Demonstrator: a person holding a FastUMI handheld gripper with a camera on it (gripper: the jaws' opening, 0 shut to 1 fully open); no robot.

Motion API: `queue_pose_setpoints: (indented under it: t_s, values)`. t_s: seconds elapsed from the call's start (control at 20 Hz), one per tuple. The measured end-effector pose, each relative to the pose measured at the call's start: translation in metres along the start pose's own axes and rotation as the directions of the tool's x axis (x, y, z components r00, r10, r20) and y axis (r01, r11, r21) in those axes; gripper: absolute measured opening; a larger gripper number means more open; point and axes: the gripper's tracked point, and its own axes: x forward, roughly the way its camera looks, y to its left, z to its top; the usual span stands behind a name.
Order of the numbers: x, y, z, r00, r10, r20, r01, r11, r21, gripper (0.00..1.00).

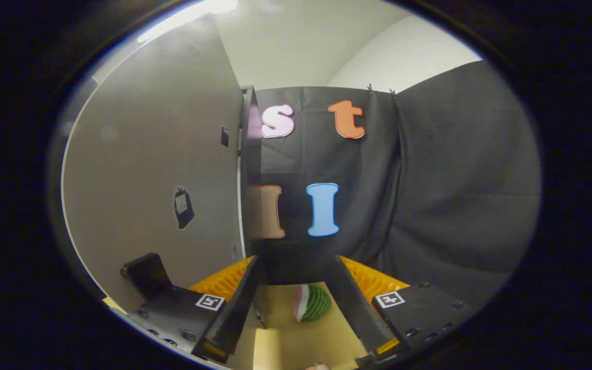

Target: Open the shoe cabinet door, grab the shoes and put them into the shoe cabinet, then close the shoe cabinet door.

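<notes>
The shoe cabinet's grey door (147,154) stands to the left of my fingers, with its dark edge (248,180) running down to the left fingertip. A black handle (147,275) sticks out low on the door, left of the left finger (234,308). My gripper (296,262) is open, and nothing is pressed between its fingers. The left fingertip sits right at the door's edge; I cannot tell whether it touches. The right finger (357,303) is apart from the door.
A round green-striped thing with a pink and white face (311,303) lies on a tan surface (285,344) below and between the fingers. The booth's black cloth wall (429,195) hangs beyond the fingers and to the right. A small dark sticker (183,205) is on the door.
</notes>
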Motion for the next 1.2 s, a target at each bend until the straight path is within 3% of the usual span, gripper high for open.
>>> queue_pose_setpoints:
  t_s: [0.6, 0.8, 0.95, 1.2]
  values:
    - [-0.002, 0.179, -0.006, 0.993, 0.118, 0.005, -0.118, 0.993, -0.002, 0.91]
    - [0.021, 0.248, -0.016, 0.984, 0.18, -0.01, -0.179, 0.982, 0.063, 0.91]
    - [0.041, 0.297, -0.022, 0.976, 0.219, -0.018, -0.218, 0.975, 0.045, 0.93]
    - [0.077, 0.338, -0.035, 0.973, 0.228, -0.029, -0.224, 0.97, 0.097, 0.93]
